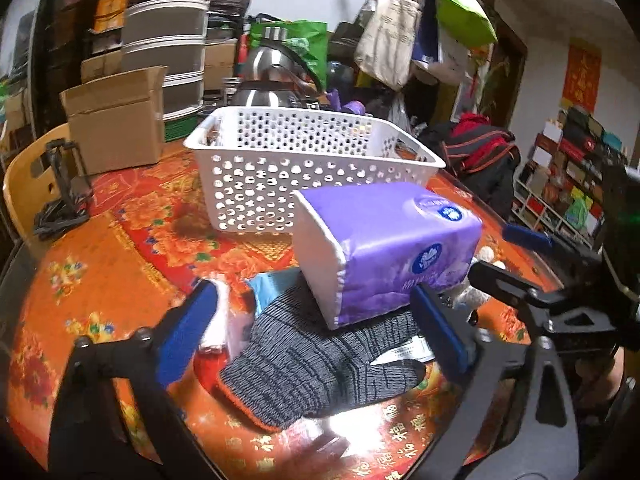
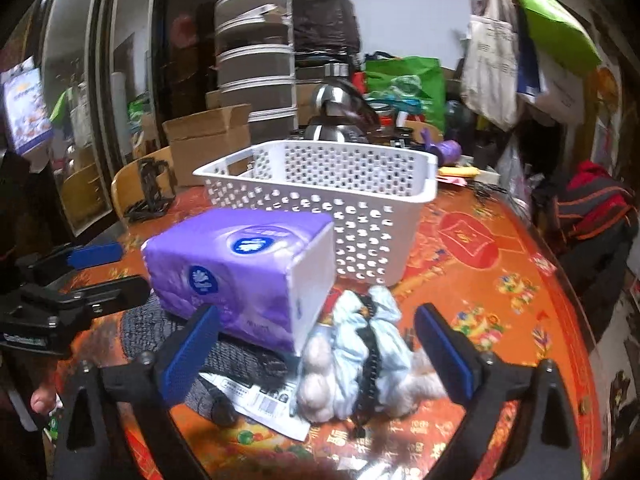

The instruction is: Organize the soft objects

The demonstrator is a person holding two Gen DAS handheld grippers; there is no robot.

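A purple tissue pack point(image 1: 384, 248) lies tilted on a grey knit glove point(image 1: 320, 360) on the red table. A white perforated basket point(image 1: 312, 168) stands behind them. My left gripper point(image 1: 312, 332) is open, its blue pads either side of the glove. In the right wrist view my right gripper point(image 2: 316, 356) is open around a pale blue and white soft bundle point(image 2: 360, 352) with a black strap, beside the tissue pack point(image 2: 244, 268) and the glove point(image 2: 236, 352). The basket point(image 2: 332, 200) stands behind. The left gripper shows at the left of that view point(image 2: 96, 276).
A cardboard box point(image 1: 116, 120), stacked steel containers point(image 1: 168, 40) and a steel kettle point(image 1: 276, 76) stand behind the basket. A paper label point(image 2: 256, 404) lies under the glove. A wooden chair back point(image 1: 36, 184) is at the left table edge. Bags point(image 1: 400, 28) hang at the back right.
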